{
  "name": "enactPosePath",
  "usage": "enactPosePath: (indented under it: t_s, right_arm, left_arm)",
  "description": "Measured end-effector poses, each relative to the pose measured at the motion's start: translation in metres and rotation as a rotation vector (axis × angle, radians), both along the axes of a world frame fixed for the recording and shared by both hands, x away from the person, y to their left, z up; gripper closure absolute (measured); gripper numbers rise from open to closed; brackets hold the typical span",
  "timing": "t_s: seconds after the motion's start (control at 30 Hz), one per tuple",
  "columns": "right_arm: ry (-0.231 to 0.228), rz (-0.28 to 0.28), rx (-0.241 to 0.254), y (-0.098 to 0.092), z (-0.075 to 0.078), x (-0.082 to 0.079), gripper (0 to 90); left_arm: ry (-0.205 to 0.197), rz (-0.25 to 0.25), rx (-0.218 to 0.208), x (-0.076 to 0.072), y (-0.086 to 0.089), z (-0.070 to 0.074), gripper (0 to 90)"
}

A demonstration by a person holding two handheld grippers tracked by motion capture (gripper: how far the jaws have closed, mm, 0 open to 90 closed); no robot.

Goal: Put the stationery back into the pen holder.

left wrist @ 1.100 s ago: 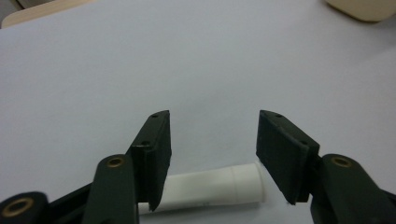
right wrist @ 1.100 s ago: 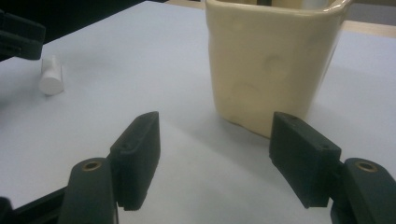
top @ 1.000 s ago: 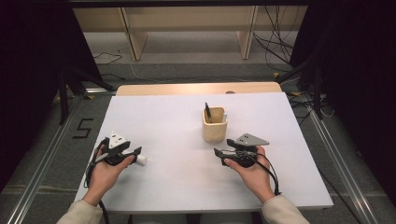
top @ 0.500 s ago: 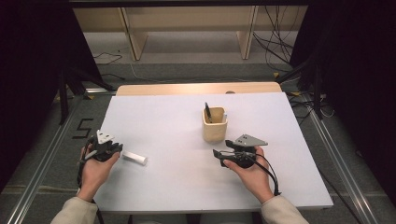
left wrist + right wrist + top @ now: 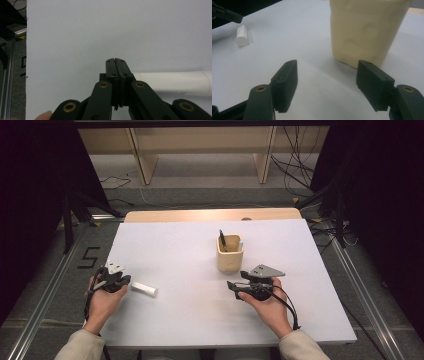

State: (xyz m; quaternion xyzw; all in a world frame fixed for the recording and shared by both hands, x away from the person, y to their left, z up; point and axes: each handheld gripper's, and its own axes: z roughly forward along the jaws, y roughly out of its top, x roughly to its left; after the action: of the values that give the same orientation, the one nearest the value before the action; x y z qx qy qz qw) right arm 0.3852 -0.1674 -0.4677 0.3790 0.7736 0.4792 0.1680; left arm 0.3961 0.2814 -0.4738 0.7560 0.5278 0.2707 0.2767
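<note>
Counter: a white sheet [image 5: 190, 270] covered my counter, with a strip of pale wood [image 5: 210, 215] bare along the far edge.
Floor: grey floor [image 5: 200, 180] lay beyond the counter, with loose cables [image 5: 295, 170] at the far right and a metal rail [image 5: 45, 285] along the left side.
Room: a light wooden shelf frame [image 5: 200, 145] stood at the back; the sides of the room were dark.
Container: a cream, square-sided cup [image 5: 230, 255] stood upright right of the counter's centre, just beyond my right tool.
Contents: a dark pen [image 5: 222, 240] stood tilted in the cup's left side; something pale sat at its right side, too small to tell.
Cup, close view: in the right gripper view the cup [image 5: 367, 32] rose ahead and to the right of the jaws, apart from them.
White cylinder: it [image 5: 144, 289] lay on its side on the sheet near the left edge, just right of my left tool; in the left gripper view it [image 5: 175, 83] ran beside the jaws, not between them.
Left tool: my left tool [image 5: 120, 282] had just been closing and was fully closed on nothing, jaws [image 5: 117, 68] pressed together.
Right tool: my right tool [image 5: 239, 287] rested in my hand with its jaws spread wide [image 5: 327, 80], nothing between them.
</note>
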Motion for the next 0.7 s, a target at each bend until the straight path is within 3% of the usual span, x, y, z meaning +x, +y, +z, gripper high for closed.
enactPosePath:
  t_s: [0.13, 0.3, 0.53, 0.7]
  right_arm:
    - [-0.002, 0.001, -0.004, 0.001, -0.001, 0.0, 34.6]
    - [0.003, 0.002, -0.008, 0.002, -0.001, 0.0, 34.6]
    - [0.002, 0.003, -0.009, 0.003, -0.001, 0.0, 34.6]
    - [0.006, -0.001, -0.009, 0.002, -0.001, 0.0, 34.6]
  left_arm:
    - [0.01, 0.001, -0.012, 0.004, 0.001, -0.002, 89.6]
    - [-0.008, -0.02, -0.03, 0.01, -0.002, 0.002, 89.7]
    - [0.056, -0.065, -0.007, 0.02, -0.01, -0.004, 89.7]
    - [0.071, -0.066, -0.007, 0.022, -0.01, -0.005, 89.7]
